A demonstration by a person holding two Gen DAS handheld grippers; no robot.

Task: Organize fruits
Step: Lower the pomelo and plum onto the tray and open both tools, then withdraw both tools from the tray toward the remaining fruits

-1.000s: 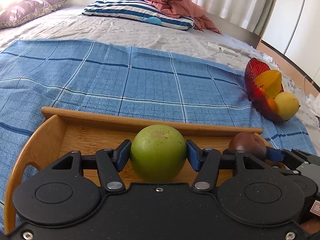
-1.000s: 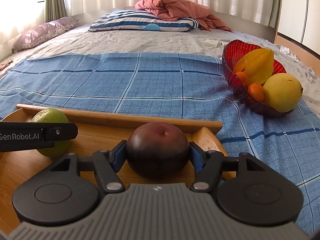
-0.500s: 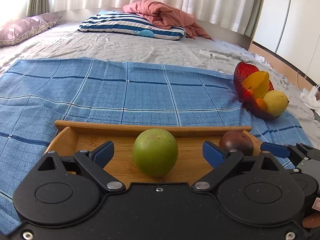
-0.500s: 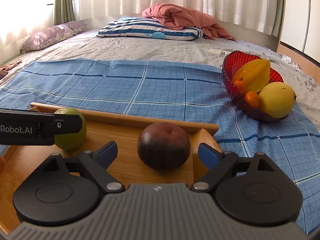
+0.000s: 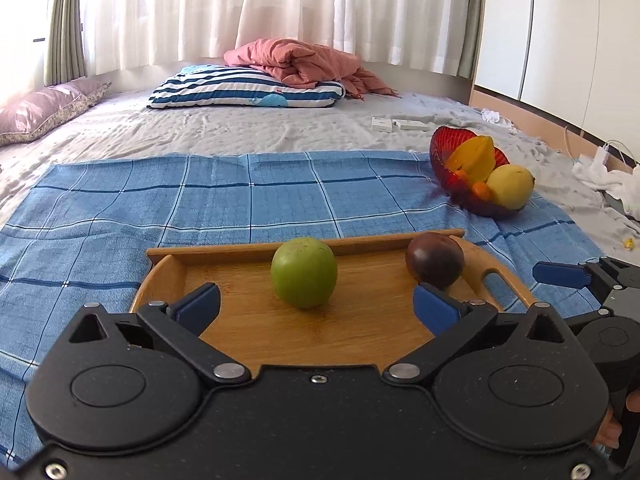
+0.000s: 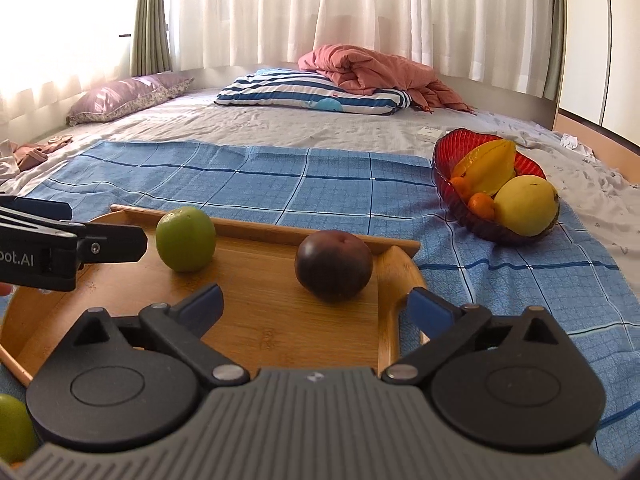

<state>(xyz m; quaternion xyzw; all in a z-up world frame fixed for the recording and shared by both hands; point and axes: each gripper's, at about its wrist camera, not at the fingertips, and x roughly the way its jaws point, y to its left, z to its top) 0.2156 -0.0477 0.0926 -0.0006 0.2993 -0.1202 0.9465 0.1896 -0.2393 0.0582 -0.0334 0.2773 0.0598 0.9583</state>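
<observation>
Fingers (image 5: pixel 434 307) of the left gripper (image 5: pixel 316 306) stand spread wide, having just been opening; nothing is pinched between them. Green fruit (image 5: pixel 304 273) sits just ahead of them and free of both pads, resting on the wooden tray (image 5: pixel 248 322). Right gripper (image 6: pixel 314 306) likewise released, jaws having just been opening, with the dark purple fruit (image 6: pixel 334 266) ahead of its fingers and a little toward the right one, untouched. Both fruits lie apart from each other on the tray floor, near its far rim.

Handling, judged: both fruits are round, smooth-skinned and likely firm, so they may roll on the flat wood if nudged. Light enough for one gripper each. Best hold is across the widest middle, pads on opposite sides, with modest squeeze; the dark one looks riper and may bruise.

Further ahead and to the right, the red bowl (image 6: pixel 448 156) on the blue checked cloth (image 6: pixel 248 176) holds a starfruit (image 6: pixel 486 166), a yellow fruit (image 6: pixel 526 204) and small orange ones. Starfruit ridges look fragile; grip its flanks, not the edges. Another green fruit (image 6: pixel 14 428) shows at the right view's lower left corner, off the tray.
</observation>
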